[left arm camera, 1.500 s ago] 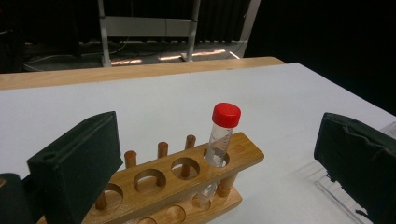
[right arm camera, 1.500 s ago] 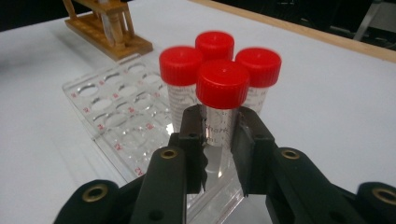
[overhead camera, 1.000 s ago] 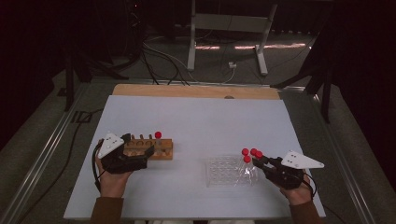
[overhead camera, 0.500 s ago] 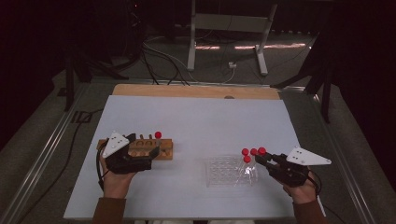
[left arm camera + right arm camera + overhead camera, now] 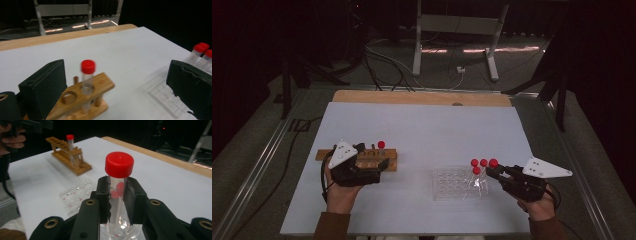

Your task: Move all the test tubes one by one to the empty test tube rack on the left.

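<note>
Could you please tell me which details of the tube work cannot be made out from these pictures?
- Right gripper view: the right claw covers the middle of the clear red-capped tube; the print on it is unreadable.
- Left gripper view: the red-capped tube in the wooden rack is blurred, and the rack's near end is cut off by the bottom edge.
- High view: the clear plastic tray has wells too small to count.

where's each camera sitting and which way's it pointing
High view: above the person's side, facing forward and down on the table; both hands and forearms enter from below.
Left gripper view: rides the left gripper, looking between open jaws at the wooden rack.
Right gripper view: rides the right gripper, jaws clamping a red-capped tube.
All share the wooden rack.
</note>
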Demonstrator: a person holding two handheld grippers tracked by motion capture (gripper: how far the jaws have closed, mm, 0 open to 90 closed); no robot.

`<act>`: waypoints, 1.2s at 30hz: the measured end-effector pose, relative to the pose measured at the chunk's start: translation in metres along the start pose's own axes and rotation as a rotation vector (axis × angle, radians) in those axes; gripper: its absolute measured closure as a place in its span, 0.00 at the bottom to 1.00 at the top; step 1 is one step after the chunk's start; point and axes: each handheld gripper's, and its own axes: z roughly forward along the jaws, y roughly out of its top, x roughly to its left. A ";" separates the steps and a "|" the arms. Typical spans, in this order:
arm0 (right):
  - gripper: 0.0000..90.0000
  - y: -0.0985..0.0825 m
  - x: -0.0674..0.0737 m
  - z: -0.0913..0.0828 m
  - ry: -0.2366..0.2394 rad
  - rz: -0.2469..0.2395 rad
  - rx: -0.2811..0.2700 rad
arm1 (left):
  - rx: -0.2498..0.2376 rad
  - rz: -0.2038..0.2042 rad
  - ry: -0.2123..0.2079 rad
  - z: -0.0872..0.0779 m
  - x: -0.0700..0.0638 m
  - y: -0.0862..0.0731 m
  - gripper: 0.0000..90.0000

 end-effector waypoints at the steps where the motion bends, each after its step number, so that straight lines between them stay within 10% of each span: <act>1: 0.83 0.001 0.001 0.000 0.007 -0.002 0.000 | -0.002 -0.001 -0.013 0.001 -0.003 0.002 0.04; 26: 0.83 0.017 0.035 0.047 0.123 -0.017 0.056 | 0.039 0.128 -0.273 0.049 -0.089 0.038 0.08; 36: 0.83 0.020 0.045 0.056 0.141 -0.032 0.063 | 0.062 0.158 -0.377 0.069 -0.118 0.043 0.28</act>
